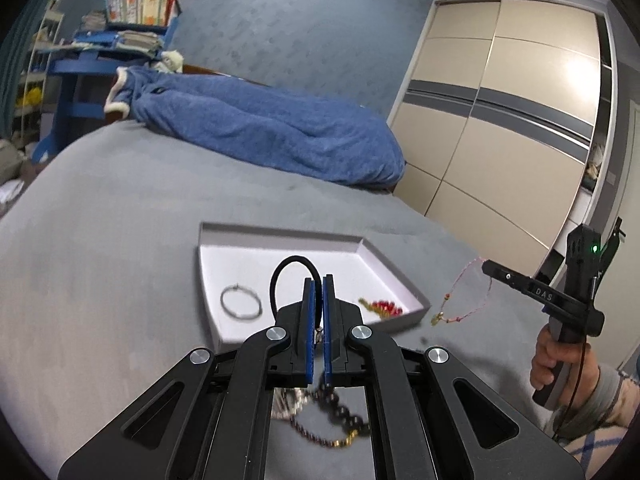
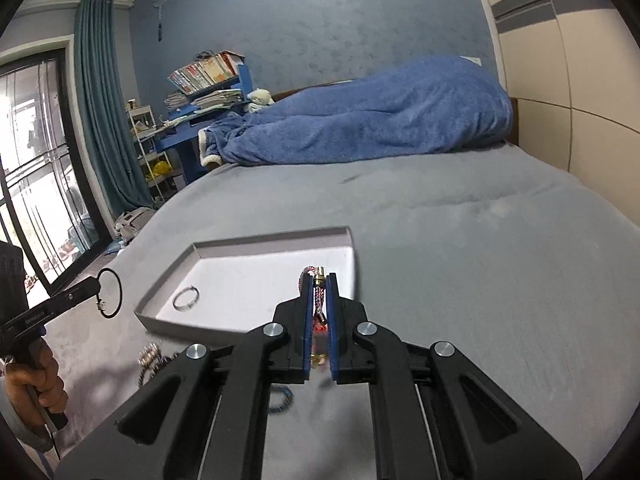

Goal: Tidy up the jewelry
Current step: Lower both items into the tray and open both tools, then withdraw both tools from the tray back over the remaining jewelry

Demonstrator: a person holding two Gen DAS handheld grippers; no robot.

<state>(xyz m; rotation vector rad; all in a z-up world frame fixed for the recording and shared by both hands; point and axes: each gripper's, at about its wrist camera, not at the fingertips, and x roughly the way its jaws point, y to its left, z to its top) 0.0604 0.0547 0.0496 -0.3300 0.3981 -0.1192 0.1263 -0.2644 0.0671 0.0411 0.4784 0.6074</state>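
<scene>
1. Left wrist view: left gripper (image 1: 317, 280), closed on a black cord loop (image 1: 294, 270), hangs above the near edge of the tray (image 1: 280, 232).
2. Right wrist view: right gripper (image 2: 319, 278) pinches a pink bracelet (image 2: 318, 294) over the tray's right part; silver ring (image 2: 186, 298) lies inside.

A shallow white tray (image 1: 384, 258) lies flat at the centre of the frame, holding a silver ring bracelet (image 1: 241, 301) at its left and a red bead bracelet (image 1: 382, 307) at its lower right corner. A black cord loop (image 1: 289, 276) stands up at centre, and a pink cord bracelet (image 1: 466, 294) dangles at right. At the bottom edge lies a dark beaded chain (image 1: 340, 420).
</scene>
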